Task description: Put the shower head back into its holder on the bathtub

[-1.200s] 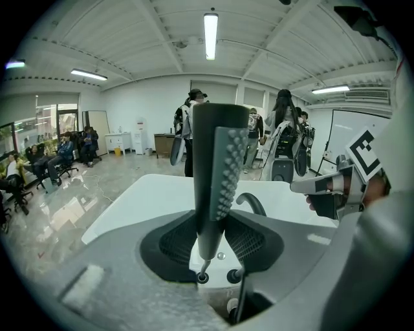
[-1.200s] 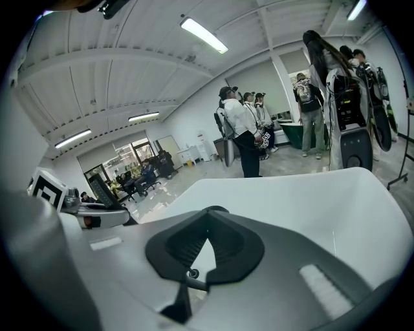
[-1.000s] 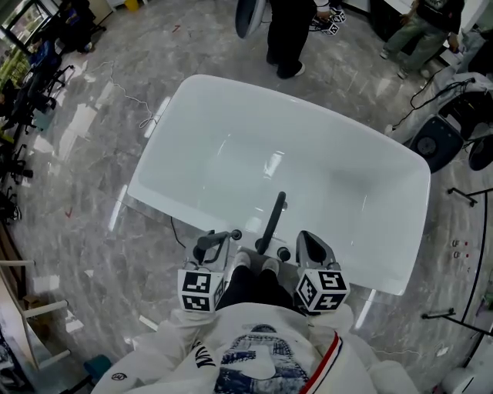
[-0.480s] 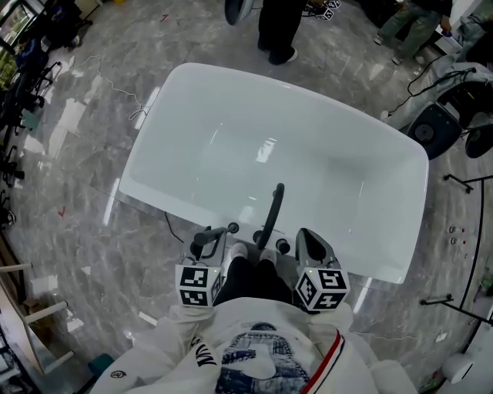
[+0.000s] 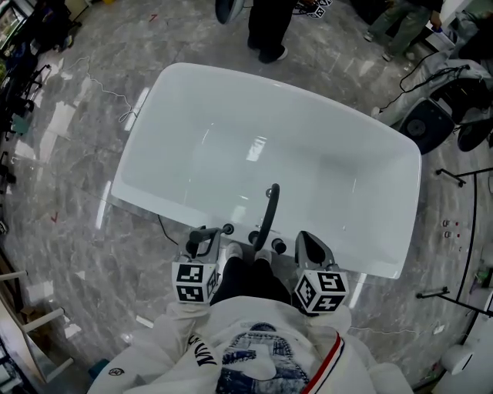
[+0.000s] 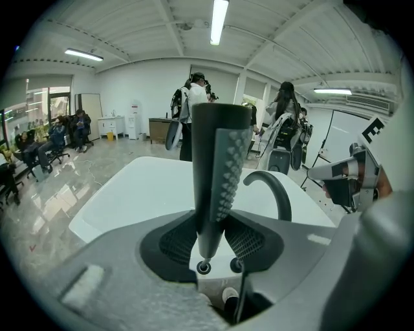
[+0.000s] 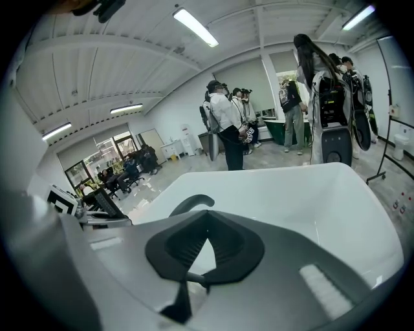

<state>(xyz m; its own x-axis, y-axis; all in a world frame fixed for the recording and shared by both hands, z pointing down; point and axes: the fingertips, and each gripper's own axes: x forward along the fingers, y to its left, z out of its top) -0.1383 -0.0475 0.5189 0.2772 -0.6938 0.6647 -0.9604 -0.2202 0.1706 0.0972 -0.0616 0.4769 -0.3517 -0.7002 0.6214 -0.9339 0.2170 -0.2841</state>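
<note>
My left gripper (image 5: 206, 237) is shut on the dark shower head (image 6: 217, 161), pads on both sides of its handle. The head stands upright with its nozzle face turned right, and its lower tip hangs just above a round holder socket (image 6: 204, 266) on the white bathtub's near rim (image 5: 362, 260). A black knob (image 6: 236, 265) sits right of the socket, and the thin black hose (image 6: 240, 297) drops below it. The curved black spout (image 5: 269, 208) rises between my grippers. My right gripper (image 5: 308, 245) hovers over the rim right of the spout, shut with nothing in it (image 7: 200, 249).
The bathtub stands on a grey marble floor (image 5: 69, 154). People (image 5: 269, 23) stand beyond its far side, with stands and cables (image 5: 454, 192) to the right and seated people (image 6: 52, 139) far left. Another knob (image 5: 279, 246) is on the rim near the right gripper.
My left gripper has sunk with the shower head toward the tub's near rim. The right gripper has hardly moved. The head camera has tipped, so the tub sits higher in view.
</note>
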